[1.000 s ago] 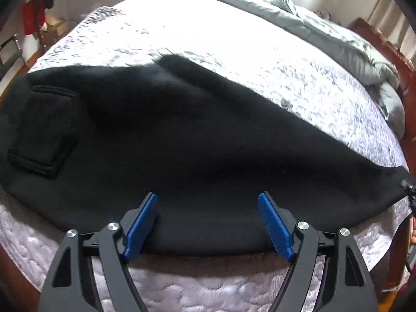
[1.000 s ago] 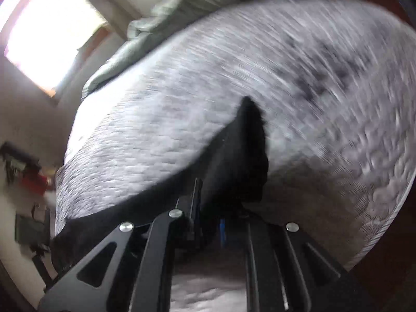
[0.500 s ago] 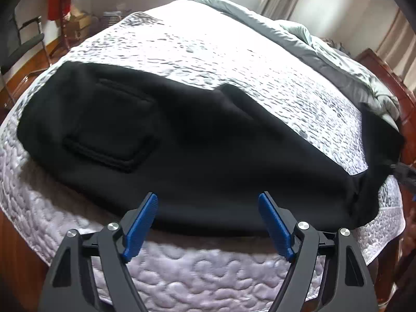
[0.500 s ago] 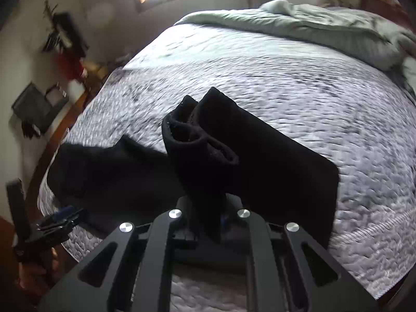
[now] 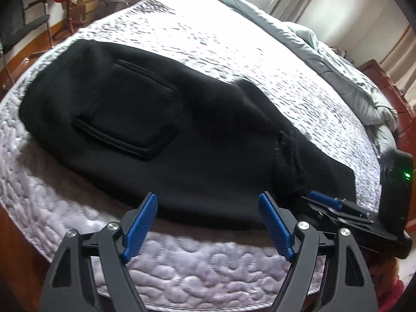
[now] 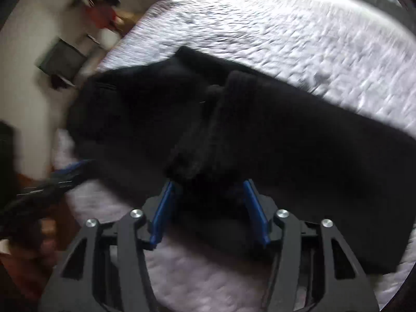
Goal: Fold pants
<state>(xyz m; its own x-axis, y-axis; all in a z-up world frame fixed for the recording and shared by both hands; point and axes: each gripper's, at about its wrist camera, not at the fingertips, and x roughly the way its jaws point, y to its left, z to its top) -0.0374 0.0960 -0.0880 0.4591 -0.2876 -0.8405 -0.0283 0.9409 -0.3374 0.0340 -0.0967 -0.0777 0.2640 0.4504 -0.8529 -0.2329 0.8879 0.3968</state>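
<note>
While the black fleece pants [image 5: 161, 140] lie along the near edge of the bed's pale quilted cover [image 5: 208, 41], leg end doubled over, we see our left gripper [image 5: 208, 223] wide and empty, our right gripper [image 6: 209, 208] jaws opening around the folded cuff.

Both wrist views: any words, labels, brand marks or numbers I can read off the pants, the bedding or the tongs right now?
None readable in either view.
Black pants: no tag or print shows.
White quilt: stitched pattern only.
Dark device at the right edge of the left view: a green light, no text.
Clutter by the wall: too blurred to tell.
</note>
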